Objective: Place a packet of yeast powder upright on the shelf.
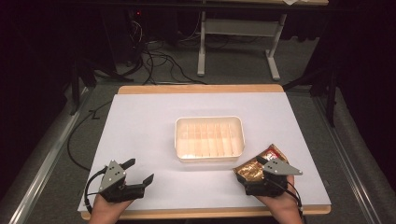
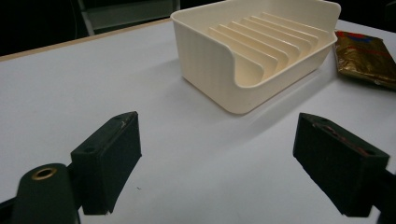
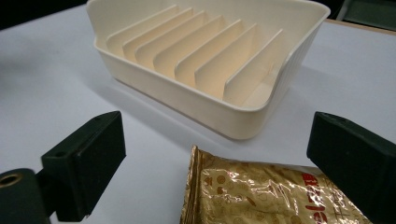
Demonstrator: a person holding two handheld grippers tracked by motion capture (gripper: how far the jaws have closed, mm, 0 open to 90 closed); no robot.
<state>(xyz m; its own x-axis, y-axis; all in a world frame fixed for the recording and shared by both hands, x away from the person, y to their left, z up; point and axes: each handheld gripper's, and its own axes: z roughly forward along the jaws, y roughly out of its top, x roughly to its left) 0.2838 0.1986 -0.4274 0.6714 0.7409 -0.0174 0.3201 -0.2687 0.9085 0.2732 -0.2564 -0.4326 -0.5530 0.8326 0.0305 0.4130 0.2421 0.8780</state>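
A cream plastic bin [image 1: 209, 138] with several upright dividers inside sits at the middle of the white table [image 1: 140, 121]; the same bin [image 2: 254, 51] [image 3: 205, 60] appears in both gripper views. A gold foil packet [image 1: 256, 165] with red print lies flat at the bin's front right corner. My right gripper [image 1: 261, 173] hovers over the packet's near end, open, and the packet [image 3: 266, 196] lies between and below its jaws, untouched. My left gripper [image 1: 139, 171] rests open near the table's front left, nothing between its jaws. The packet [image 2: 364, 56] also lies beyond the bin.
The table's wooden edge [image 1: 201, 88] shows at the far side. Beyond it are floor cables [image 1: 159, 60] and a grey metal stand [image 1: 238, 42]. Dark frame legs [image 1: 79, 74] stand at the left.
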